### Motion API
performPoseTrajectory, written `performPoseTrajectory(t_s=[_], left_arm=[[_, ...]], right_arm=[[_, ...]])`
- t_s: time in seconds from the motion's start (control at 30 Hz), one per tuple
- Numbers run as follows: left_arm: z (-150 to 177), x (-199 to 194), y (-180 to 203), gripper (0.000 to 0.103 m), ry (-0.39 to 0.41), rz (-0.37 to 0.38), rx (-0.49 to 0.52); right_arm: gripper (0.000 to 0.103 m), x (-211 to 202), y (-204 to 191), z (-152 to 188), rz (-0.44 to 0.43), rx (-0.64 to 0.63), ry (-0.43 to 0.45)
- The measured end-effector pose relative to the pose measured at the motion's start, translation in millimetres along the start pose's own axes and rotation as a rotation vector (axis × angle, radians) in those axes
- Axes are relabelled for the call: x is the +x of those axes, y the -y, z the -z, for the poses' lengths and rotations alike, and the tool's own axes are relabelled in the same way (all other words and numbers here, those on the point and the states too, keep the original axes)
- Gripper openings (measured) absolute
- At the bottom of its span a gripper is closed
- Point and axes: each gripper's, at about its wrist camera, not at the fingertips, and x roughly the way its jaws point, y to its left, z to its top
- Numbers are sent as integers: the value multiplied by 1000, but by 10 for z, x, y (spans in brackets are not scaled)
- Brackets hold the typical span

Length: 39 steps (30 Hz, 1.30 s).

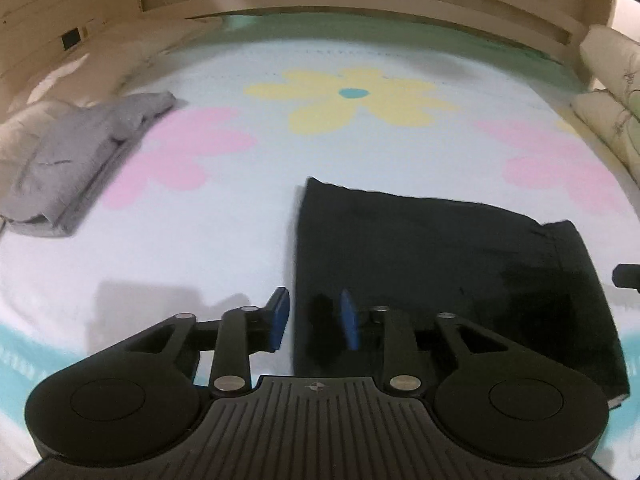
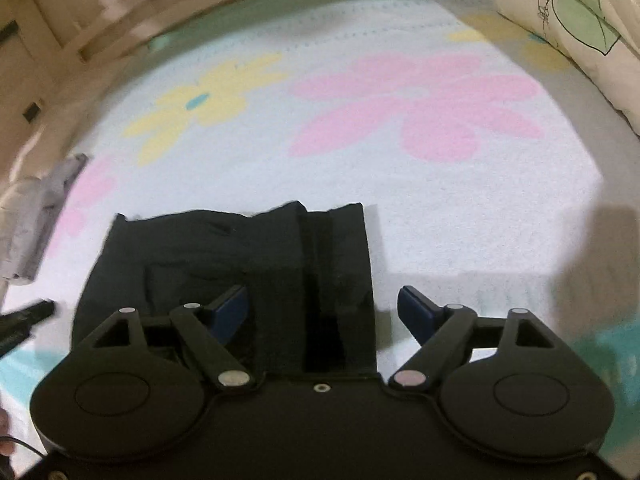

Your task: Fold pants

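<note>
Right wrist: folded black pants (image 2: 240,264) lie below open right hand-held gripper (image 2: 320,316).

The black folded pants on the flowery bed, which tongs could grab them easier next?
Probably the right tongs: their jaws stand wide open right over the black folded pants. The left tongs are barely open and sit at the pants' left edge.

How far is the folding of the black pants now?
Done: the black pants lie in a compact folded rectangle on the flowered sheet. In hand: nothing; the left gripper and right gripper are open. Left: perhaps moving them beside the grey folded garment.
</note>
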Motion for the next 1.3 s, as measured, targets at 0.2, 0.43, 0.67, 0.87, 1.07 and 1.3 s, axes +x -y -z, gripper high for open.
performPoseTrajectory(t_s=[0.2,0.43,0.67,0.87,1.07,1.3], left_arm=[[259,180,214,34,-95,-28,109],[264,-130,282,36,-37,-52,191],[172,-1029,294,56,124,-41,122],[425,-1521,314,65,178,-49,102],[676,-1647,318,69,191,-84,75],[803,-1619,322,69,141,-29,66]], right_arm=[[101,-49,-145,234,-18,-104,-14],[99,202,-99,509,94,-111,-165],[103,-794,-261,439,47,-101,79],[103,-1259,-376,728,28,-97,55],[103,-1540,-616,1010,102,-147,125],[102,-1524,-761,1228,181,-185,150]])
